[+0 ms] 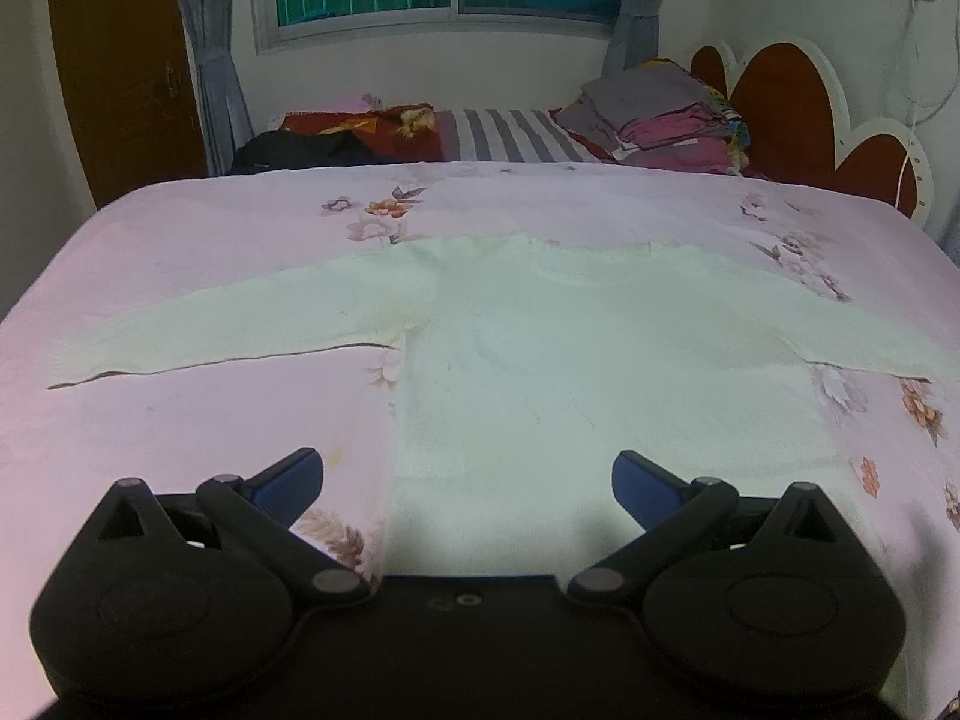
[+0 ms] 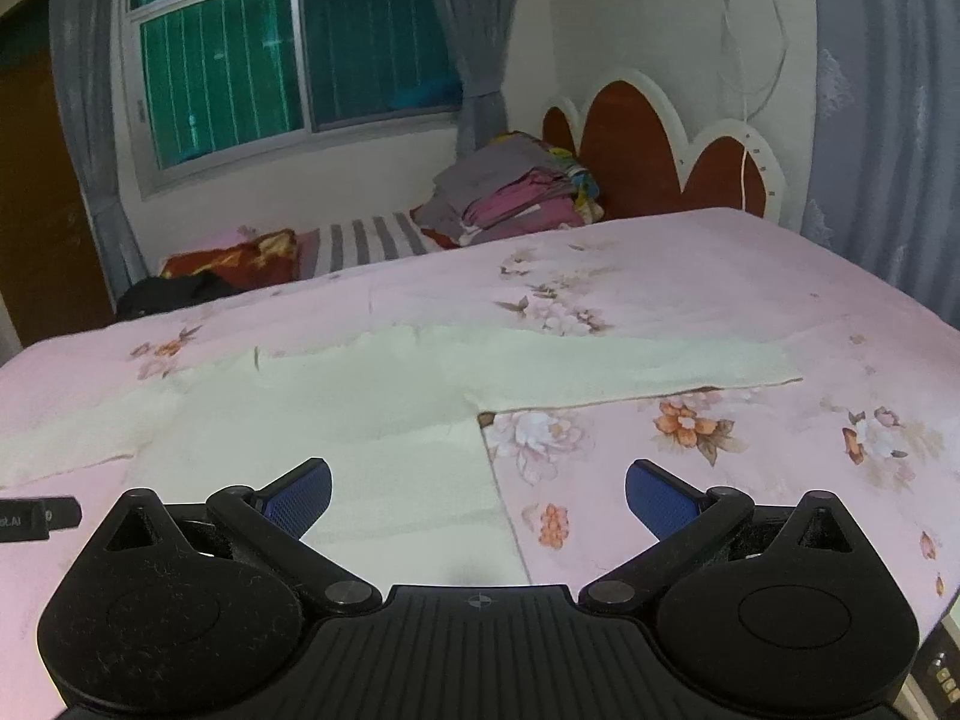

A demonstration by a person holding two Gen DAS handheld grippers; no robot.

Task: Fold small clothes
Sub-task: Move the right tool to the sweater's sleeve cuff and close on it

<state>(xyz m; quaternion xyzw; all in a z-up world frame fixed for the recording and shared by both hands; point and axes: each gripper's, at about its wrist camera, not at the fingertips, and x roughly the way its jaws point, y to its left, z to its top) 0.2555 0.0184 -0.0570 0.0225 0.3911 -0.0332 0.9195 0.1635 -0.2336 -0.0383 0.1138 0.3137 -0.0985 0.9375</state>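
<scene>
Two grippers in play, both holding nothing. We've got the pale cream top [image 1: 540, 360] laid flat and face-up on the pink floral bedsheet [image 1: 210, 432], sleeves stretched out to both sides, neckline toward the far end of the bed.

Going left to right, using the top as our landmark: off its left sleeve [image 1: 210, 336] there's just bare sheet. Our left gripper [image 1: 468, 483] sits at the top's near hem, with its blue pads spread wide, not touching the fabric as far as we can tell. One pad is over the sheet just left of the hem corner, the other over the body of the top.

Our right gripper [image 2: 478, 492] is at the top's near right corner, also spread wide with nothing between the pads. From its view the top's right edge runs between the fingers, so the left pad is over fabric and the right pad over flowered sheet. The right sleeve [image 2: 630, 366] lies flat, pointing away to the right.

Beyond the top's neckline, further up the bed, there's a black garment [image 1: 300, 150], a red patterned cushion [image 1: 384, 126], a striped sheet [image 1: 510, 135], then a stack of folded clothes [image 1: 666, 114] by the scalloped headboard [image 1: 780, 102].
</scene>
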